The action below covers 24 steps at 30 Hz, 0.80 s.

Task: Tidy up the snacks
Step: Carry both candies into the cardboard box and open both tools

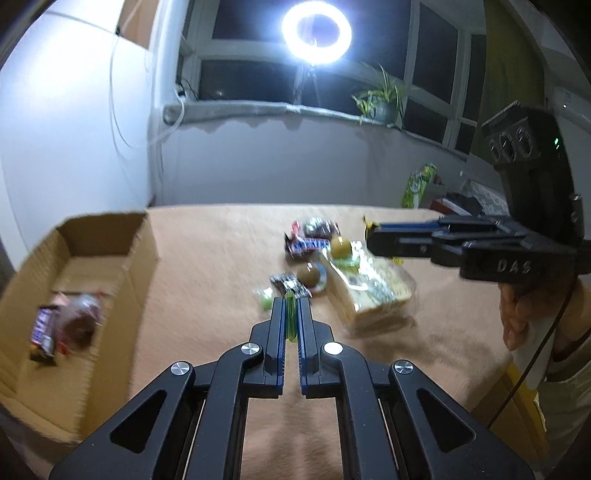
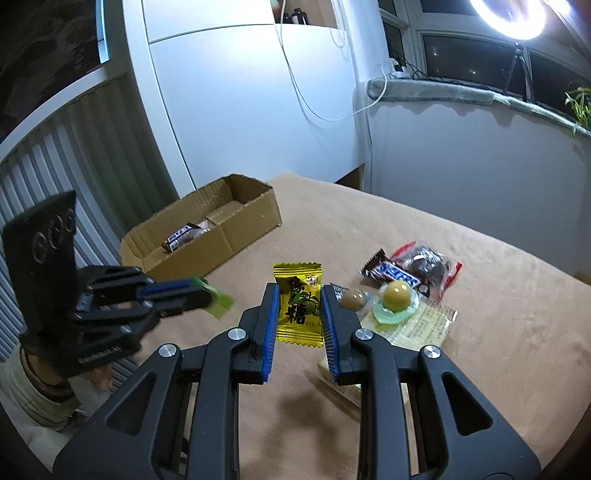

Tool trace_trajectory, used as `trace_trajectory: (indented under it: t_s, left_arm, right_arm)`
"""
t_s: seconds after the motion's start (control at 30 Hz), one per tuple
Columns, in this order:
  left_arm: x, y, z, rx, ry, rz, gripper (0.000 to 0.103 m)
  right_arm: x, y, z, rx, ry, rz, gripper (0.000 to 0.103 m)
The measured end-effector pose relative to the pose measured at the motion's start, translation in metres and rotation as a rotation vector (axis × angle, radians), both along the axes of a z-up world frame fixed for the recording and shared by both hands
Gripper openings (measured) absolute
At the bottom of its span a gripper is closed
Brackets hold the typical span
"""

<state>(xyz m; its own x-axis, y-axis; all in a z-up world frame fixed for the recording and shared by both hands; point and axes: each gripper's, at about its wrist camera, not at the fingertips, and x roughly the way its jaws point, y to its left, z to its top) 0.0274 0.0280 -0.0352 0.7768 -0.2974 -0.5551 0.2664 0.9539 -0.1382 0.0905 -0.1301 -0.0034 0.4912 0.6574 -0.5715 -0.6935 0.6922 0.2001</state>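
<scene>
My left gripper point(image 1: 290, 301) is shut on a thin green sweet wrapper point(image 1: 290, 319), held above the tan table point(image 1: 221, 240). In the right wrist view that left gripper point(image 2: 201, 293) hangs at the left with the green wrapper point(image 2: 221, 301) sticking out. My right gripper point(image 2: 298, 290) is shut on a yellow sweet packet point(image 2: 298, 306), also off the table. An open cardboard box point(image 1: 140, 258) at the left holds a Snickers bar point(image 1: 42, 330) and a brown snack. Loose on the table lie another Snickers point(image 2: 391, 273), a dark biscuit pack point(image 2: 424, 264), two round sweets point(image 2: 397, 293) and a bread pack point(image 1: 373, 295).
The right gripper point(image 1: 373, 240) reaches in from the right over the pile, with a person's hand point(image 1: 517, 314) behind it. A ring light point(image 1: 316, 32) and a plant point(image 1: 380, 99) stand at the window. A green bag point(image 1: 417, 184) sits beyond the table's far edge.
</scene>
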Motion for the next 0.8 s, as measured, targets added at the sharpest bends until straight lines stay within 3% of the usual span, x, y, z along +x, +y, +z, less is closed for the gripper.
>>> trace_trajectory:
  t_s: [0.47, 0.8]
  left_arm:
    - [-0.028, 0.070, 0.042, 0.021, -0.127, 0.148, 0.004]
    - [-0.035, 0.141, 0.028, 0.022, -0.098, 0.288, 0.004]
  right_arm:
    - [0.000, 0.085, 0.032, -0.024, -0.064, 0.114, 0.023]
    - [0.008, 0.201, 0.034, -0.032, -0.062, 0.283, 0.023]
